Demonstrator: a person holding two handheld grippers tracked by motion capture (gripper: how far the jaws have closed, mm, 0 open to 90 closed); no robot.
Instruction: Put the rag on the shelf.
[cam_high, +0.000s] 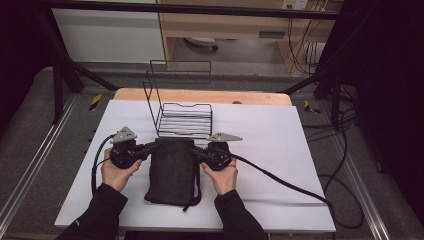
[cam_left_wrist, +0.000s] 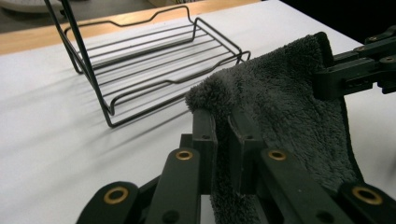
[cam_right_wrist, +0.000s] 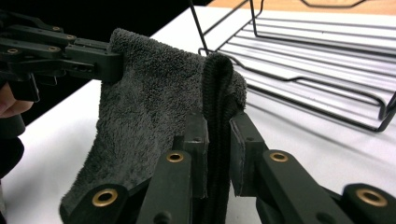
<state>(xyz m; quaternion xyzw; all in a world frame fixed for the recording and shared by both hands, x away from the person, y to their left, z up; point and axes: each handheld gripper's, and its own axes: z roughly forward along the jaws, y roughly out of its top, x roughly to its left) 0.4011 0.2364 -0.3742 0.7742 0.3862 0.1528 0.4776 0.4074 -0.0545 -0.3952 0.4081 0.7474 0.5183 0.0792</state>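
While the white table (cam_high: 280, 150) carried the wire rack (cam_high: 182, 117) at 12 o'clock, the dark towel (cam_high: 172, 170) lay just below it, long axis 12-to-6. Left gripper (cam_high: 150, 146) and right gripper (cam_high: 196, 150) each pinched a far corner, equally near the rack.

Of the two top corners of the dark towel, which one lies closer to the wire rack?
The corner held by the right gripper: it lifts the towel just below the wire rack's front edge. The left gripper holds its corner slightly farther left.

Dark grey fluffy towel (cam_high: 172, 170) — far edge raised, near part on table.
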